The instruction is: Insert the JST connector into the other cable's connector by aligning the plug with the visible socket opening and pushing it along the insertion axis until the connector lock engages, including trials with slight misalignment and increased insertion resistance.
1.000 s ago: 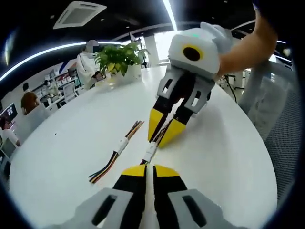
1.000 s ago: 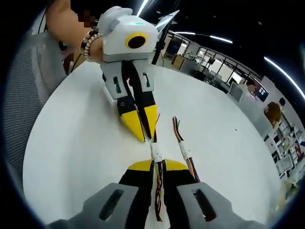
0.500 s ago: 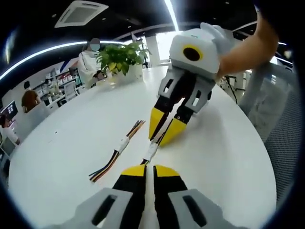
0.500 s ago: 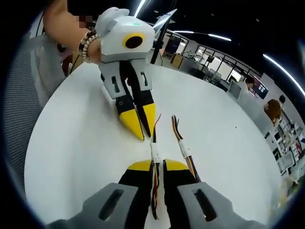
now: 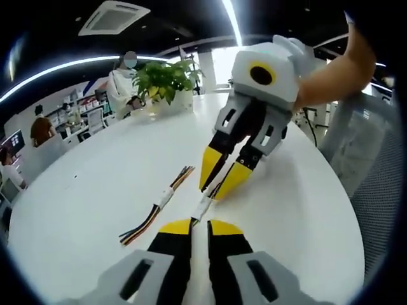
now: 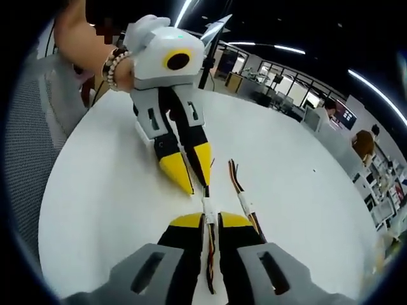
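On the white round table (image 5: 95, 190), the two grippers meet nose to nose over one cable, each pinching an end so the joint lies between them along a single line, which suits a straight push. In the left gripper view, the left gripper (image 5: 200, 223) has its jaws nearly together at the near end of the white connector (image 5: 202, 206); whether it truly grips the wires there I cannot tell. The right gripper (image 5: 220, 177) comes in from the far side, its yellow tips angled down onto the wires. In the right gripper view, the right gripper is clenched on the coloured wires (image 6: 211, 254) running between its jaws. The connector looks like a small white block (its seam too small to judge). A second cable (image 5: 154, 206), also white-jointed, lies just beside it, untouched.
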Motion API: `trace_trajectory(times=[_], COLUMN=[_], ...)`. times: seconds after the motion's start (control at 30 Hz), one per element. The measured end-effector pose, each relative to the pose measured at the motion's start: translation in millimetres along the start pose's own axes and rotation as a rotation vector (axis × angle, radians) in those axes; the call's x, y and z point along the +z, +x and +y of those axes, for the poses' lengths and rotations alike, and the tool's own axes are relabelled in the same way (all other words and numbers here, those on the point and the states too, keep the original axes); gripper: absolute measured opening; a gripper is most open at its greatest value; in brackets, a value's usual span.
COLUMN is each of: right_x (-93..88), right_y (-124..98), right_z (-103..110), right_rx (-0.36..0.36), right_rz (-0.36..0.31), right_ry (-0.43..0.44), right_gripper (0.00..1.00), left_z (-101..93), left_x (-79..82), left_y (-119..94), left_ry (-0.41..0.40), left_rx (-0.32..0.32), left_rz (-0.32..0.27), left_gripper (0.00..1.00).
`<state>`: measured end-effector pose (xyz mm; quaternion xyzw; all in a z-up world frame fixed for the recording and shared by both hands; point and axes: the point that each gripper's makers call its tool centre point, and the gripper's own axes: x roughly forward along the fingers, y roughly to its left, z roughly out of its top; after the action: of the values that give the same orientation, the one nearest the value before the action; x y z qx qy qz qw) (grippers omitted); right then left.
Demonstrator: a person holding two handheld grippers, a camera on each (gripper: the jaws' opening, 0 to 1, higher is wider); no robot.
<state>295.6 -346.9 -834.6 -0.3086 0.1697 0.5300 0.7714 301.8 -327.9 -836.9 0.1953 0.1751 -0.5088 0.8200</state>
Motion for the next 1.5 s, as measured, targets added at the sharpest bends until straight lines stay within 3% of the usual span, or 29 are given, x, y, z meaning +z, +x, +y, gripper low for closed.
trace_trajectory(times=[0.17,0.33,0.5,0.6,0.7,0.8,0.9,1.03,1.23,1.37,1.5], right_x=[10.2,18.4,27.3,27.2,28.5,29.8,36.8,45.4,57.6,62.0,65.5], right_y=[-3.3,-13.0,-38.8,-57.0,-72.6,-81.8,-90.1,-100.5,-124.4,-141.0,-155.4], right_z=[-1.9,-4.7,-12.7,-21.8,-29.1,-29.1,-27.5,-26.3,-32.2,-34.0,-33.0], right_rx=[-0.011,-0.027,-0.055,-0.098,-0.142,-0.164,-0.178,-0.205,-0.287,-0.332,-0.375], right_rz=[-0.014,-0.010,-0.026,-0.023,-0.035,-0.026,-0.042,-0.051,-0.116,-0.158,-0.225], right_ry=[0.019,0.033,0.055,0.080,0.127,0.125,0.145,0.152,0.273,0.324,0.411], right_gripper=[0.09,0.13,0.15,0.16,0.18,0.19,0.19,0.21,0.24,0.25,0.28], left_z=[-3.0,9.5,18.4,25.8,29.7,31.3,29.3,29.5,27.6,19.2,8.6], left_x=[6.1,21.9,31.6,40.7,42.7,46.7,50.0,55.0,55.5,51.7,59.0], left_y=[-3.5,-14.4,-36.4,-56.8,-72.2,-84.8,-94.8,-109.6,-140.5,-160.7,-181.2], left_ry=[0.000,-0.037,-0.024,-0.077,-0.089,-0.122,-0.137,-0.149,-0.259,-0.353,-0.371], left_rx=[-0.003,0.039,0.039,0.060,0.099,0.129,0.133,0.165,0.264,0.286,0.313], left_rz=[-0.008,-0.053,-0.058,-0.087,-0.080,-0.097,-0.108,-0.117,-0.151,-0.152,-0.211], left_gripper=[0.06,0.10,0.16,0.16,0.21,0.29,0.28,0.34,0.51,0.57,0.61])
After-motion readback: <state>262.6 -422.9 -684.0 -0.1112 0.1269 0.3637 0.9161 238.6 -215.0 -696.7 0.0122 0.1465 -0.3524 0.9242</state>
